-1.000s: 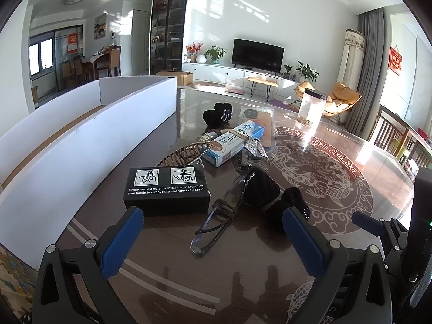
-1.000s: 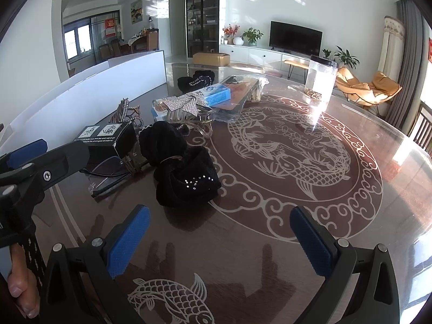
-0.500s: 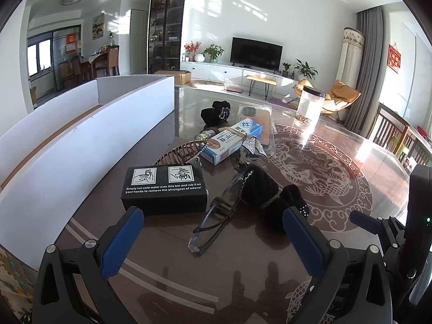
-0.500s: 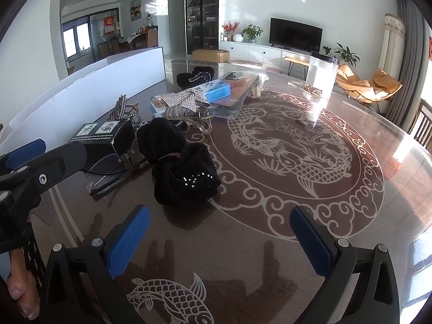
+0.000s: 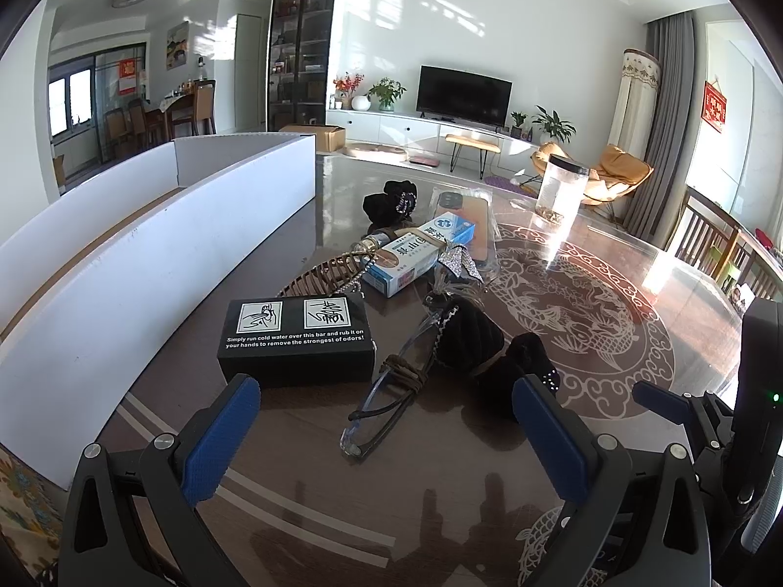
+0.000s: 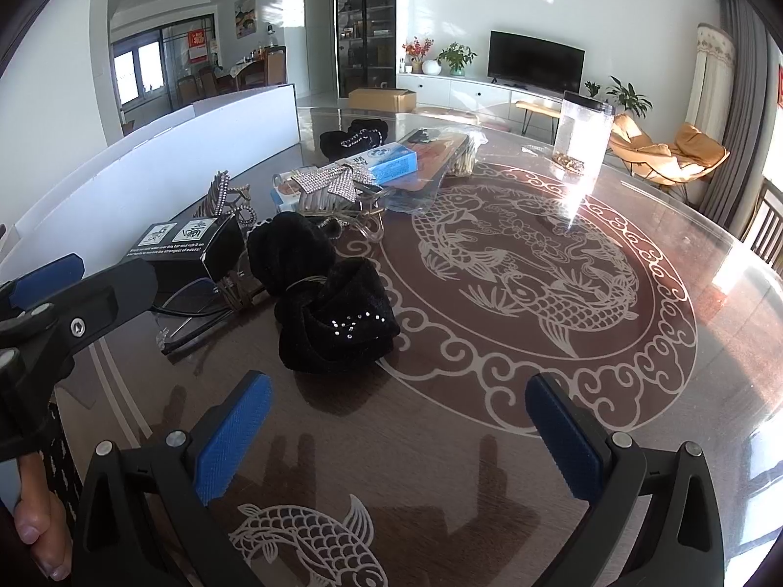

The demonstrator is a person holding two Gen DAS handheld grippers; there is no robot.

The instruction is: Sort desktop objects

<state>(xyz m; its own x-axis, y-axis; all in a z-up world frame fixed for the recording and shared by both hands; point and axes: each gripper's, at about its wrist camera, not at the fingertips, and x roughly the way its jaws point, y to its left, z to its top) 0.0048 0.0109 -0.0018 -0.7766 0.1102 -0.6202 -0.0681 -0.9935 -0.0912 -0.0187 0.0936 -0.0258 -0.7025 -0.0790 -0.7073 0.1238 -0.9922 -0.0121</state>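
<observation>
Two grippers hang low over a glossy brown table point(image 6: 489, 440) inlaid with pale fish and cloud patterns. The left gripper point(image 5: 386, 435) has its blue-padded fingers point(image 5: 220, 440) spread wide with nothing between them; beyond its tips lie a black box point(image 5: 296, 342) printed with white instructions and a pair of glasses point(image 5: 391, 391), folded, with a brown cord wound round the frame. The right gripper point(image 6: 396, 435) is likewise spread wide and empty, its pads point(image 6: 563, 440) above bare tabletop, just short of a black velvet bow point(image 6: 328, 303) dotted with small rhinestones.

The bow touches the glasses on its left side and sits beside the black box. Behind them the clutter runs away from the cameras: a brown woven hair piece with sparkly trim point(image 5: 328, 274), a blue and white carton point(image 5: 421, 254) with a silver rhinestone bow point(image 6: 333, 178) lying against it, a clear hair claw point(image 6: 362, 215), what looks like an orange item in a clear wrapper point(image 6: 435, 156), though glare blurs it, and a second black hair accessory point(image 5: 391, 203) farthest back. A tall clear jar with a dark lid point(image 5: 563, 191) stands well apart to the right.

A long white box point(image 5: 147, 254) with a cardboard-coloured floor runs along the table's left edge. Fingers of a hand point(image 6: 39, 533) show at the lower left of the right wrist view, holding the left gripper's handle.
</observation>
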